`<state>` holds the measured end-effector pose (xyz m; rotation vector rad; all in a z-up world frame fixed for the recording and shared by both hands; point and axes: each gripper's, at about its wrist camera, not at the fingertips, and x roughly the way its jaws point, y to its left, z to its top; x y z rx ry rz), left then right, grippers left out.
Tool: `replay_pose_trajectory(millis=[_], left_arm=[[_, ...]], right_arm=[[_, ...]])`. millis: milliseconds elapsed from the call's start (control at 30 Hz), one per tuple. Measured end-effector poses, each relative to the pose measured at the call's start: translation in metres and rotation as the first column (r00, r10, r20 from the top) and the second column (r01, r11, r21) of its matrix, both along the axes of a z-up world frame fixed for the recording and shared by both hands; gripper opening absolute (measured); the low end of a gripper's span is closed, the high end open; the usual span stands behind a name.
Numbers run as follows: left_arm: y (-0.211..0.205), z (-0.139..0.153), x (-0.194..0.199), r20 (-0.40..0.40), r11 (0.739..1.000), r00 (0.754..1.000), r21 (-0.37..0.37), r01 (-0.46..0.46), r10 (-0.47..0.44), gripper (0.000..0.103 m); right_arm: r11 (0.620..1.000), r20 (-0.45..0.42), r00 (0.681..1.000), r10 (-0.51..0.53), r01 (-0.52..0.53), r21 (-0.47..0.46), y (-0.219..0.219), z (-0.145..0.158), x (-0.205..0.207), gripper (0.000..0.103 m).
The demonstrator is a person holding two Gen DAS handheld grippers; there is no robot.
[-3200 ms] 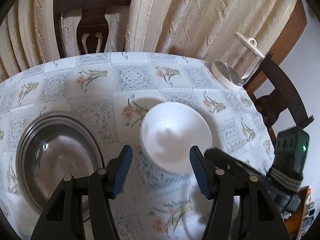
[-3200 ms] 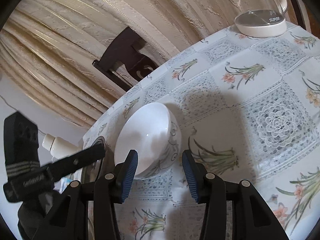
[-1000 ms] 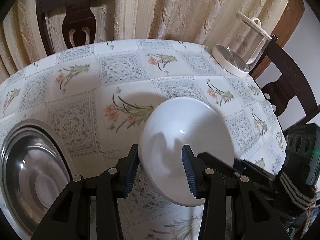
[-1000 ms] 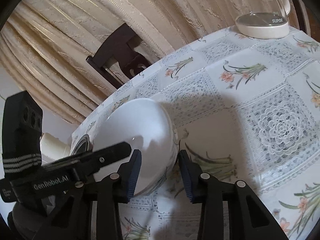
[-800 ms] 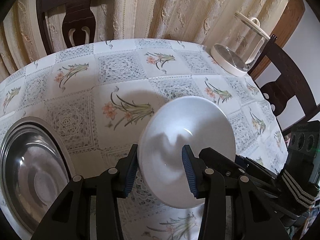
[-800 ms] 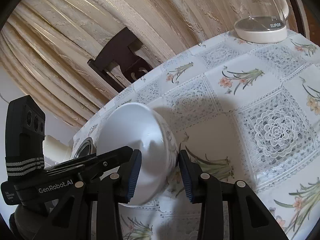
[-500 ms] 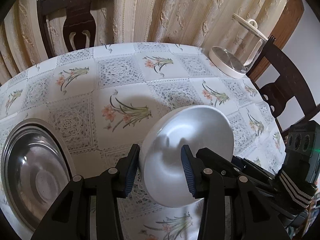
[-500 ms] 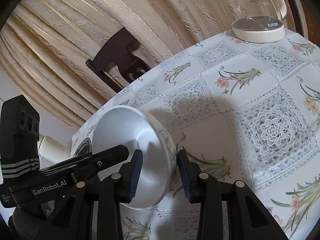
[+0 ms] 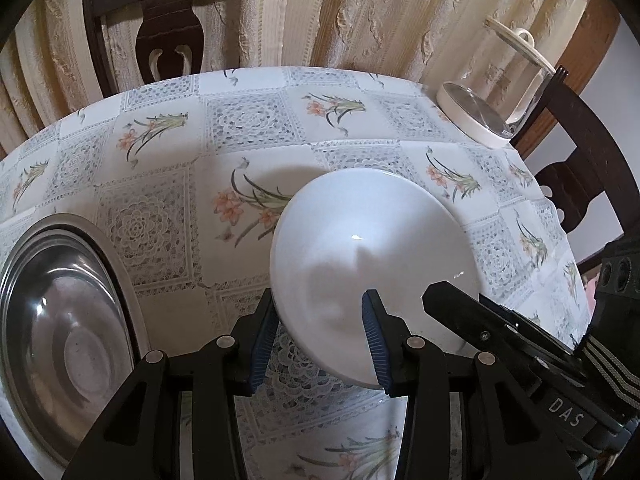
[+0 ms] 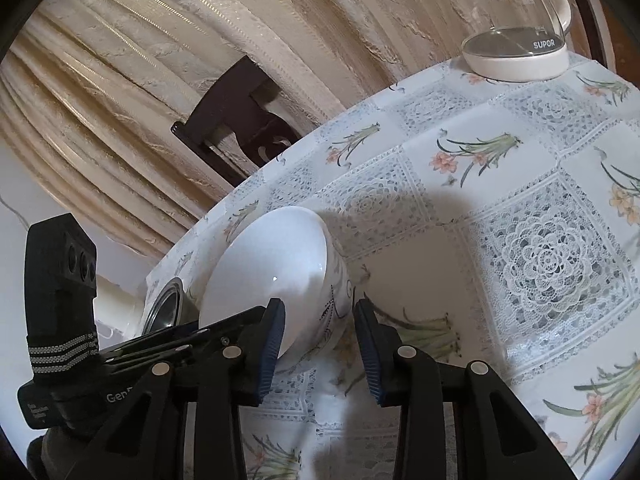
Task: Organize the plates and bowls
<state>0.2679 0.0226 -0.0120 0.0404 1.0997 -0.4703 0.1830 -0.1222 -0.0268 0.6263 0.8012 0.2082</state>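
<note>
At far left in the left wrist view, a steel basin (image 9: 68, 332) is sitting on the table (image 9: 256, 128), its rim just beside the left gripper (image 9: 318, 338). That gripper is pinching the near rim of the white bowl (image 9: 372, 264): one pad is lying outside the wall, the other inside the cavity, so the fingers are closed on the rim rather than around the body. The bowl is being held clear of the cloth and tipped, its mouth facing the left camera. Further right the right gripper (image 9: 500, 328) is reaching in across the bowl's far rim, and beyond it a glass kettle (image 9: 496, 92) is standing at the table's edge.

In the right wrist view the left gripper (image 10: 160, 344) is entering from the left and meeting the bowl (image 10: 272, 276) at its rim. The right gripper (image 10: 318, 334) is straddling the bowl's wall, one pad inside, the other outside near the painted pattern; whether both pads are actually pressing cannot be told, since a gap seems to show on the outer side. The kettle (image 10: 520, 52) is sitting at upper right.

The coming move probably turns on one fact: the basin is lying to the bowl's left, on the left gripper's side, so that hand is nearer for nesting the bowl there (if that is the plan). Only the left view is showing the basin's open interior; the right view is showing just a sliver of its rim (image 10: 162, 312), but it alone reveals the bowl's outer wall and pattern.
</note>
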Motion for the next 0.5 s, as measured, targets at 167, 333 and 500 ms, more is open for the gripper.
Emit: replay_pose_trajectory(millis=[167,333,500], left_arm=[[0.0,0.002,-0.001,-0.009,1.0,1.0,-0.012,-0.019,0.019,0.042],[-0.001,0.005,-0.005,-0.011,0.999,0.999,-0.02,-0.031,0.031,0.042],[0.002,0.014,-0.009,0.003,0.999,0.999,-0.037,-0.039,0.039,0.042]], right_arm=[[1.0,-0.001,1.0,0.0,0.0,-0.018,0.004,0.003,-0.002,0.037],[1.0,0.014,1.0,-0.012,0.012,-0.017,0.003,0.01,-0.005,0.037],[1.0,0.026,1.0,-0.01,0.01,-0.005,0.002,0.014,-0.008,0.037]])
